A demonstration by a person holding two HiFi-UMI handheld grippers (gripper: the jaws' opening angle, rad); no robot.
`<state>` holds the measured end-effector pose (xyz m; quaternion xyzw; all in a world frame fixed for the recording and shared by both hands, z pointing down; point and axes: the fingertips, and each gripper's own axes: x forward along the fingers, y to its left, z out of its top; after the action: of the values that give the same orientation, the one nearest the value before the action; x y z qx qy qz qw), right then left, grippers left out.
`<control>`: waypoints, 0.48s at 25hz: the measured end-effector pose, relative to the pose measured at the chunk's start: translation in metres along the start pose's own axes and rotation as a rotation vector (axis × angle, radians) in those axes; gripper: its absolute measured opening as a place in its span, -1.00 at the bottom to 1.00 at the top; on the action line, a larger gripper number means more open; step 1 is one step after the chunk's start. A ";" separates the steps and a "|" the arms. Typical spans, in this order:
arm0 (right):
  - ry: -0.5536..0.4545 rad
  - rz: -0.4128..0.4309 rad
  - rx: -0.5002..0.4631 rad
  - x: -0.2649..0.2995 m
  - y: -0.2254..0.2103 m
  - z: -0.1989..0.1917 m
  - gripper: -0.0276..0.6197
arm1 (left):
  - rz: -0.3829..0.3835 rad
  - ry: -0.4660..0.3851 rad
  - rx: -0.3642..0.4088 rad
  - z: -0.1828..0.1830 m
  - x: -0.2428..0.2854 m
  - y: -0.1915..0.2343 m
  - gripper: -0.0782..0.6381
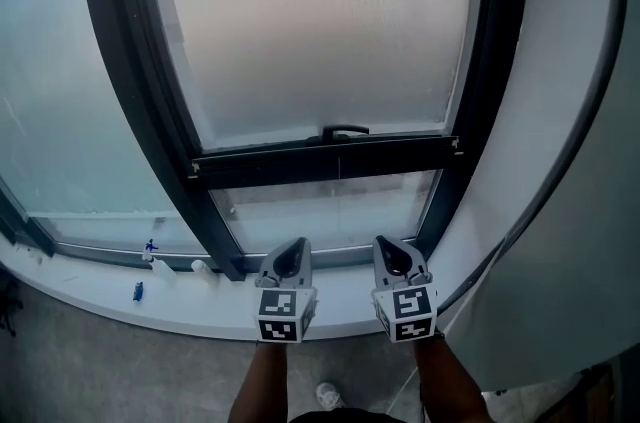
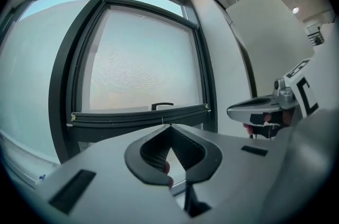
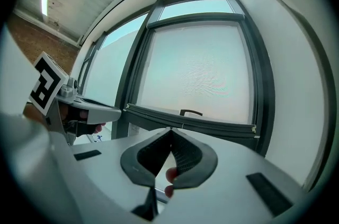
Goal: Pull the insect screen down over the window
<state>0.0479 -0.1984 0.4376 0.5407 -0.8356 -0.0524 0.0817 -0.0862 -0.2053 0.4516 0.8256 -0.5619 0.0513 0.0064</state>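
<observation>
The insect screen (image 1: 320,31) hangs most of the way down the dark-framed window. Its dark bottom bar (image 1: 325,158) carries a small black handle (image 1: 345,131), with a strip of uncovered glass (image 1: 330,206) below it. My left gripper (image 1: 291,258) and right gripper (image 1: 394,256) sit side by side below the bar, near the sill, both shut with nothing in them and touching nothing. In the left gripper view the left gripper (image 2: 169,126) points at the bar (image 2: 140,116) and handle (image 2: 162,106). The right gripper (image 3: 170,130) faces the handle (image 3: 190,112) too.
A white windowsill (image 1: 90,289) runs along the bottom, with small white bottles (image 1: 160,266) and a blue item (image 1: 138,290) at its left. A fixed glass pane (image 1: 70,111) is left of the window, and a white wall (image 1: 560,111) stands on the right.
</observation>
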 end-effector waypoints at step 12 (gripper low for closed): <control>0.003 0.050 0.012 -0.096 0.023 -0.022 -0.90 | -0.003 0.061 -0.012 -0.028 -0.071 -0.070 -0.77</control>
<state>0.0706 -0.1016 0.4559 0.5201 -0.8491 -0.0446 0.0808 -0.0492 -0.1121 0.4761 0.8244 -0.5606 0.0732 0.0285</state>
